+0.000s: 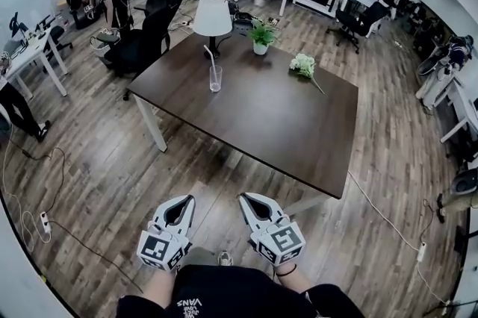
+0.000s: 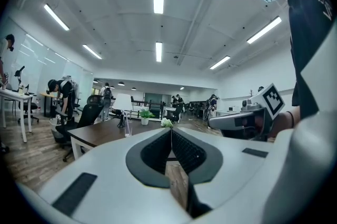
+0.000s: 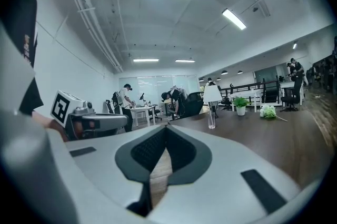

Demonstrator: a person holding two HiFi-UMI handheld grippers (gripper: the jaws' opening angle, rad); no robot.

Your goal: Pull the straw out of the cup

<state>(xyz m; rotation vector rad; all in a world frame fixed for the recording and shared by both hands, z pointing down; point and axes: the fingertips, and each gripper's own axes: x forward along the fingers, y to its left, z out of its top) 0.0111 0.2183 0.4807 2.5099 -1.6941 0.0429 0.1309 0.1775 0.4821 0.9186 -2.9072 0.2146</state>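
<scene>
A clear glass cup [image 1: 215, 79] stands on the dark brown rectangular table [image 1: 269, 122], in the upper middle of the head view. The thin pale straw [image 1: 210, 55] leans out of it, untouched. At the bottom of the frame, well apart from the table, the white left gripper [image 1: 186, 199] and white right gripper [image 1: 244, 198] each have their jaws pressed together on nothing. They point roughly level toward the cup, probably because it is not yet within reach.

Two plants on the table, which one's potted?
The green plant beside the lamp, upright in a white pot. The flower bunch lies flat on the table.
</scene>
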